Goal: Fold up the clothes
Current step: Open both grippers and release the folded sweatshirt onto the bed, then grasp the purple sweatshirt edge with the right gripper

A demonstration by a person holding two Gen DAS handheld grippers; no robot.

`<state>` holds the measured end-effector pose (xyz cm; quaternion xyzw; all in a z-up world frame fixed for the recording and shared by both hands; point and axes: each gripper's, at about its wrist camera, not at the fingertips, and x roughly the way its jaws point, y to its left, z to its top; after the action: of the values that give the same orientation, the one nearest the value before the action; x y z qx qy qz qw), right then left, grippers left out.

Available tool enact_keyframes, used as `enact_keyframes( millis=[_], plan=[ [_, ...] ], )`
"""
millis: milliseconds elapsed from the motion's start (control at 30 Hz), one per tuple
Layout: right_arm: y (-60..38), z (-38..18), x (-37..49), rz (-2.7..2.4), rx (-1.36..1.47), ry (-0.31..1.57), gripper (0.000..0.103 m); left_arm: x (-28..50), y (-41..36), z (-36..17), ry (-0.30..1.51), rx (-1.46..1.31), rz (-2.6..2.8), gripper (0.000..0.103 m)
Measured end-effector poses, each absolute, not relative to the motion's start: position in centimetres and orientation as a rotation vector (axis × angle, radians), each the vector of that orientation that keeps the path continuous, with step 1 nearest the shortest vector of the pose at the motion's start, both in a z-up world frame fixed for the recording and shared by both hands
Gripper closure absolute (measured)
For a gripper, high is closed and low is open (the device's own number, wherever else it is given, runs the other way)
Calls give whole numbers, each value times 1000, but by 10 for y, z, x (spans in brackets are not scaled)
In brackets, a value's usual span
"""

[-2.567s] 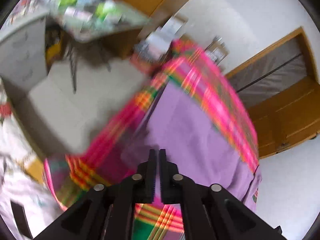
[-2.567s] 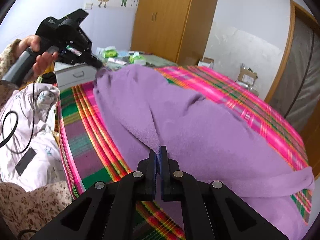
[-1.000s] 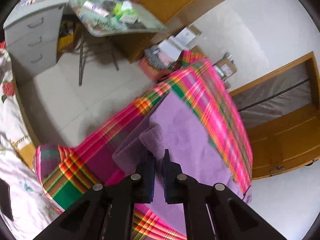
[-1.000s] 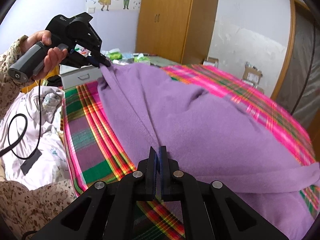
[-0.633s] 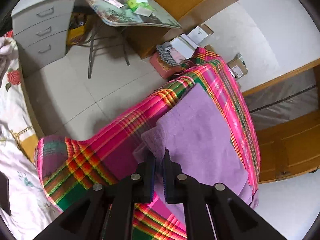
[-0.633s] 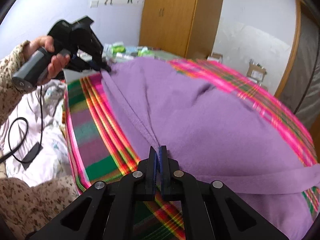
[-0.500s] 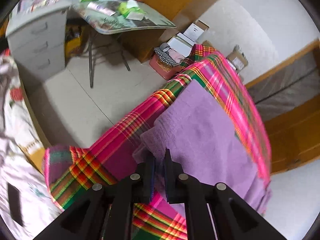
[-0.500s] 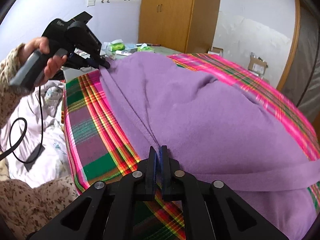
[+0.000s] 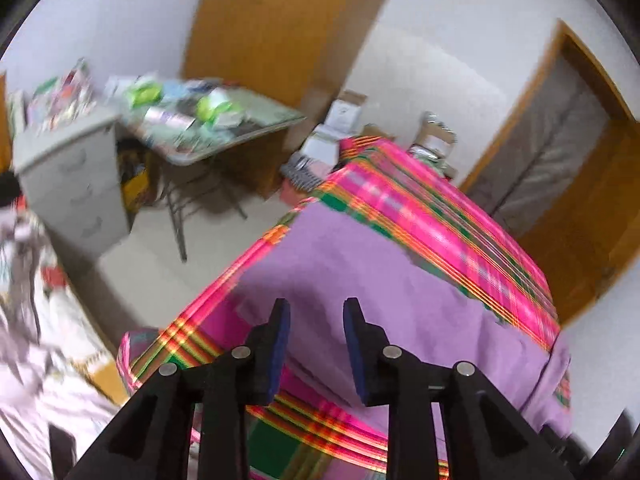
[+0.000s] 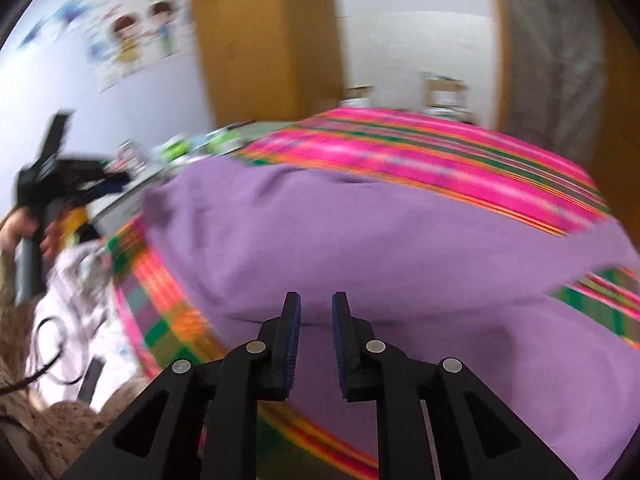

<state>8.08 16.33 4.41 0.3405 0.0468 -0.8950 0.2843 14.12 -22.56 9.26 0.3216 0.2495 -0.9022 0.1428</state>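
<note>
A purple garment [image 9: 360,280] lies spread over the pink, green and orange plaid bedspread [image 9: 440,216]. My left gripper [image 9: 316,314] hovers above the garment's near corner with its jaws opening; nothing is pinched between them. In the right wrist view the garment [image 10: 360,232] fills the middle, with a fold line just beyond my right gripper [image 10: 316,306]. Its jaws are opening too, and only cloth lying below shows through the gap. The left gripper [image 10: 116,182], held by a hand [image 10: 24,224], appears blurred at the far left, off the garment's corner.
A grey drawer cabinet [image 9: 68,184] and a cluttered folding table [image 9: 208,128] stand beyond the bed's end, with cardboard boxes [image 9: 340,120] by the wall. A wooden wardrobe [image 9: 272,28] stands behind. White floral bedding [image 9: 24,320] and a black cable [image 10: 52,344] lie to the left.
Both grippers were shut on the purple garment; now both have let go with their jaws apart. Both views have rolled and drawn back from the cloth, which now lies flat.
</note>
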Motion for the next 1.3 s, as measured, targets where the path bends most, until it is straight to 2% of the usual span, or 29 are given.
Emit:
enact_keyframes(
  millis=[100, 267, 300, 333, 433, 567, 667, 900, 1233, 1267, 1300],
  plan=[
    [213, 49, 66, -2536, 973, 12, 86, 134, -197, 97, 656, 949, -2731, 74],
    [273, 66, 39, -2686, 1015, -151, 86, 105, -139, 87, 564, 1177, -2974, 74],
    [280, 68, 32, -2703, 1018, -167, 85, 101, -126, 84, 545, 1222, -3013, 74],
    [286, 69, 23, -2715, 1034, -198, 80, 98, -114, 81, 513, 1261, -3047, 74],
    [296, 65, 0, -2722, 1095, -296, 76, 89, -79, 72, 396, 1368, -3141, 74],
    [286, 62, -25, -2712, 1115, -240, 75, 83, -44, 67, 190, 1422, -3191, 73],
    [274, 58, -49, -2695, 1149, -216, 69, 81, -29, 66, 99, 1442, -3216, 73],
    [260, 39, -95, -2682, 1297, -179, 67, 77, -6, 53, -15, 1521, -3213, 73],
    [258, 25, -127, -2762, 1476, -134, 67, 71, 7, 39, -55, 1616, -3230, 73],
    [258, 25, -127, -2768, 1481, -135, 67, 71, 8, 39, -57, 1616, -3233, 73],
    [259, 24, -127, -2774, 1493, -132, 73, 71, 8, 39, -59, 1617, -3236, 73]
  ],
)
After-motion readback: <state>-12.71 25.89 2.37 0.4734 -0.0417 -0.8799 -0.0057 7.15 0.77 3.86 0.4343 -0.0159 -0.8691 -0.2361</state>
